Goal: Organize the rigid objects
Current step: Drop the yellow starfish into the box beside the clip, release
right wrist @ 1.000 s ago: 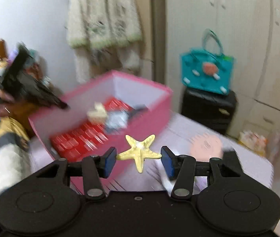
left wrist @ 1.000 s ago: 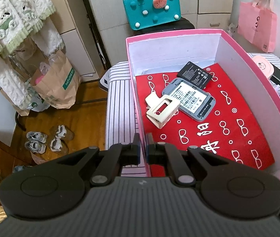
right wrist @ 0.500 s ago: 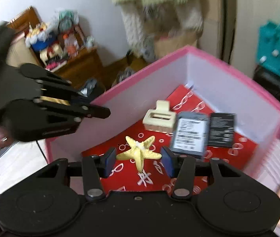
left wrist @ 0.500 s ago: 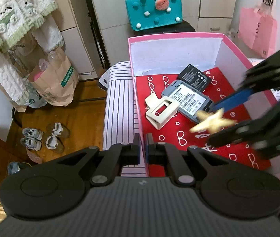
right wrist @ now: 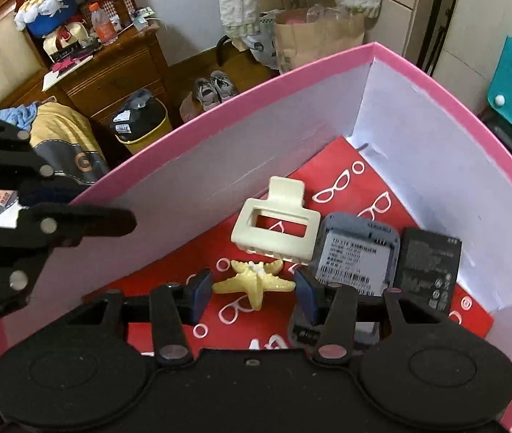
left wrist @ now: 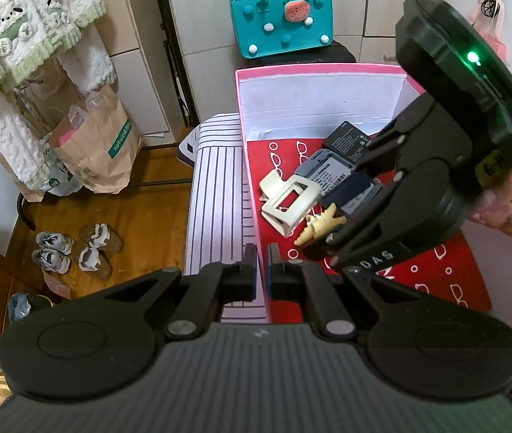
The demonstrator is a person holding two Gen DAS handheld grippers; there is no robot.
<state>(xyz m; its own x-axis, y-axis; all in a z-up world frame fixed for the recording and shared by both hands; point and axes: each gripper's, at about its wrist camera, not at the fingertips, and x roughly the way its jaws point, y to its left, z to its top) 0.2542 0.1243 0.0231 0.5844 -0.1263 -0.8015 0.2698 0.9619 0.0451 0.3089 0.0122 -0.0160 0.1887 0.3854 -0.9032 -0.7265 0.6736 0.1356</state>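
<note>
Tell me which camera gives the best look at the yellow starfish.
The right wrist view: the yellow starfish sits whole and unblocked between the blue pads of the right gripper, just in front of the cream hair clip. In the left wrist view the starfish is partly covered by the right gripper's fingers.

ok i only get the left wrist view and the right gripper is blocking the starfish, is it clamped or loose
Observer: Clamped. The right wrist view shows the starfish spanning the right gripper, an arm tip at each blue pad.
Operator: whats under it
Observer: Only the red liner. I can't tell whether it has touched down.
Operator: room ahead
Observer: Little. The cream hair clip has its teeth just beyond the starfish.
</note>
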